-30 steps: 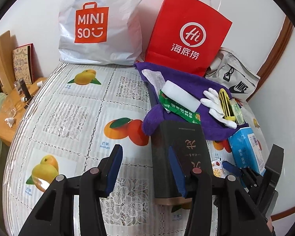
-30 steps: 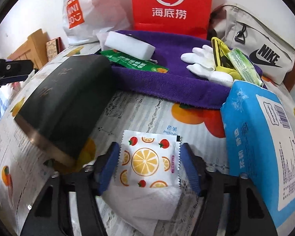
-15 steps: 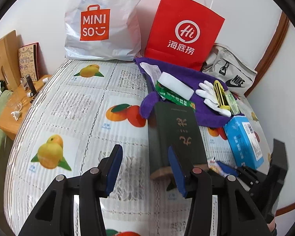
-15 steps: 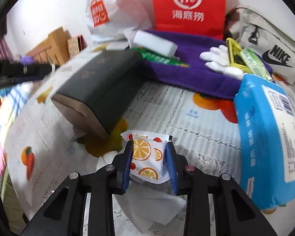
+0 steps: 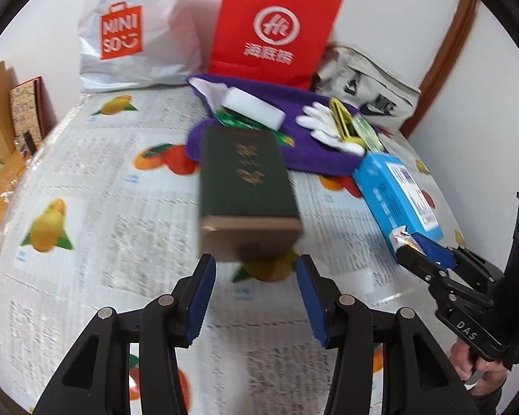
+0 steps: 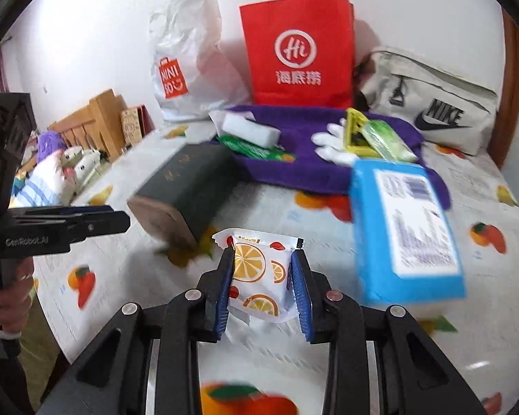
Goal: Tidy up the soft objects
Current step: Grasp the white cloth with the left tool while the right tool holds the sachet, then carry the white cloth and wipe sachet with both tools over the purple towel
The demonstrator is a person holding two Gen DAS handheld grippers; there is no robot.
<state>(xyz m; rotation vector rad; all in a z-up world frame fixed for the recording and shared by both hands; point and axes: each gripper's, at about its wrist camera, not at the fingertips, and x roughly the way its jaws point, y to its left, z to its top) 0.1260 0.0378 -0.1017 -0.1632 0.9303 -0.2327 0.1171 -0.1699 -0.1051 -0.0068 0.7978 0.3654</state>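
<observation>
Held between the blue pads of the right tool (image 6: pixel 262 278): a small white sachet printed with orange slices (image 6: pixel 257 276), pinched and lifted clear of the fruit-print bed cover (image 6: pixel 328 352). Crowded on both sides: at 10 o'clock a dark green box with a tan end and gold characters (image 6: pixel 187 186), at 2 o'clock a blue tissue pack with a white barcode label (image 6: pixel 406 228). Stood wide and empty, the left tool (image 5: pixel 256 297), with the dark green box (image 5: pixel 245 186) just beyond its tips at 12 o'clock. Farther back, a purple towel (image 6: pixel 311 169) bearing a white foam block (image 6: pixel 251 131) and a white glove (image 6: pixel 332 143).

Half a second before, lay lower over a white tissue, the sachet; since then raised.

Readable: "MINISO" on the white plastic bag (image 5: pixel 135 31), "Hi" on the red paper bag (image 6: pixel 297 52), "NIKE" on the grey pouch (image 6: pixel 432 100), "GenRobot.AI" on the left tool's body in the right view.
</observation>
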